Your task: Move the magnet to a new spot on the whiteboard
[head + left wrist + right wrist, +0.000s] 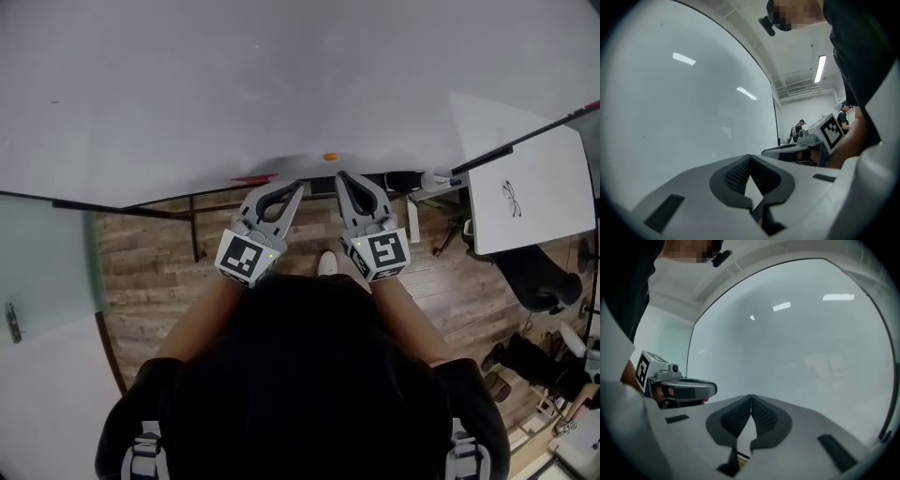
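The orange magnet sits on the big whiteboard, low down near the board's bottom edge. It lies just past the tips of the two tools and between them, a little nearer the right one and touching neither. The left tool and the right tool are held side by side in front of the person's dark top, both pointing at the board, with their marker cubes toward the body. In the left gripper view the left tool's ribbed pads meet at the tips with nothing between them, so it is closed and empty. The right gripper view shows the same for the right tool: its dark pads are pressed together at the front edge and hold nothing. Each of these views faces bare white board and catches the other tool off to one side (the magnet shows in neither). In the head view a small red thing lies along the board's lower edge, left of the left tool's tip and too blurred to name. Below the board is wooden floor. To the right stands a smaller white board with a dark scribble, and a black chair is beside it.
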Motion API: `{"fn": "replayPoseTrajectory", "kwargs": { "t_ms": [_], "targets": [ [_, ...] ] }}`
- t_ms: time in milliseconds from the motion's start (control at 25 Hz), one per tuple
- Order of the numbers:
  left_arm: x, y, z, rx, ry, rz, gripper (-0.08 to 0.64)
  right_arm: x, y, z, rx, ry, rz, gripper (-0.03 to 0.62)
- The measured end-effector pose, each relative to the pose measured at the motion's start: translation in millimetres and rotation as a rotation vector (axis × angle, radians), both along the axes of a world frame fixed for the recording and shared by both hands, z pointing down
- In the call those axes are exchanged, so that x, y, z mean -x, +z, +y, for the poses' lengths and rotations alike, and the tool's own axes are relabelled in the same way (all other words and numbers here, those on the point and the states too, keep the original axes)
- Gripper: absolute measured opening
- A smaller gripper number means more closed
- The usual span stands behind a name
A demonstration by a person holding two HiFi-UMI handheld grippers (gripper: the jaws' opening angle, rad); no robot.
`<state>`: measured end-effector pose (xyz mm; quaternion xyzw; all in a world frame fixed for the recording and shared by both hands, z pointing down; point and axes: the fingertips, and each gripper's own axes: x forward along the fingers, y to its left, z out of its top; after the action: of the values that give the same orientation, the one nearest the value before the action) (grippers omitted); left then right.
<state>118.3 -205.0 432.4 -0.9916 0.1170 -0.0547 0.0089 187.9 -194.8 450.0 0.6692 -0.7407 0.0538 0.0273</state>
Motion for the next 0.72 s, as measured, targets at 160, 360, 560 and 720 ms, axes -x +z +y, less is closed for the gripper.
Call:
{"fn": "replayPoseTrajectory", "kwargs": {
  "t_ms": [160, 360, 560, 720],
  "targets": [
    [1, 16, -13, 0.001, 0.053, 0.001, 0.002, -11, 16, -1, 0.005, 0.139, 0.007, 0.002],
    [5, 27, -24, -0.007, 0.092, 0.04, 0.002, -12, 28, -6, -0.017, 0.213, -0.024, 0.002],
    [10, 33, -25, 0.008, 0.138, 0.05, 0.002, -6, 40, -13, -0.02, 0.242, -0.018, 0.002],
    [9, 38, -28, 0.011, 0.161, 0.041, 0.002, -10, 46, -19, -0.011, 0.268, -0.002, 0.003]
  ]
}}
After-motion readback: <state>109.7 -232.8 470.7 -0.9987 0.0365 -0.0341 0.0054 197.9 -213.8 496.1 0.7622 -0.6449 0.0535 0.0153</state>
